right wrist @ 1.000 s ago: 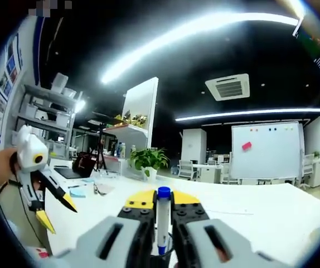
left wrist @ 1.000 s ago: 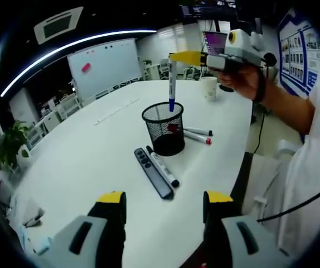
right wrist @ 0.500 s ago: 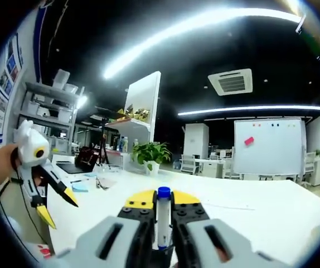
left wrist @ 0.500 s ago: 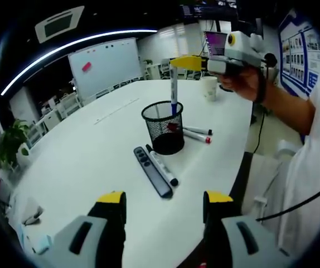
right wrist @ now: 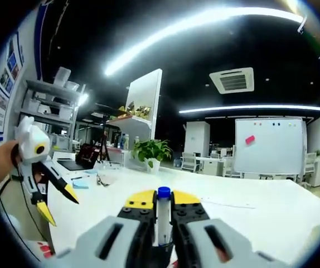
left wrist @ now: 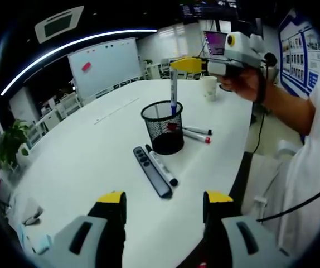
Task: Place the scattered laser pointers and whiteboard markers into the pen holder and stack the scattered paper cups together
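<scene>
Right claw (left wrist: 178, 65) with upright marker (left wrist: 173, 92) over mesh pen holder (left wrist: 163, 127) on white table (left wrist: 87, 151)

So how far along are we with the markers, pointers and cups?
Early. In hand: the right tongs hold a blue-capped marker upright, its lower end inside the mesh pen holder, not yet released. Left: the black laser pointer and the marker beside it, two markers behind the holder, and paper cups at the far edge. The left tongs are open, empty.

Grey left gripper (left wrist: 159, 202) with yellow-tipped black jaws, white right gripper (left wrist: 189, 63) — yellow jaws, black cable, white sleeve (left wrist: 316, 162)
</scene>
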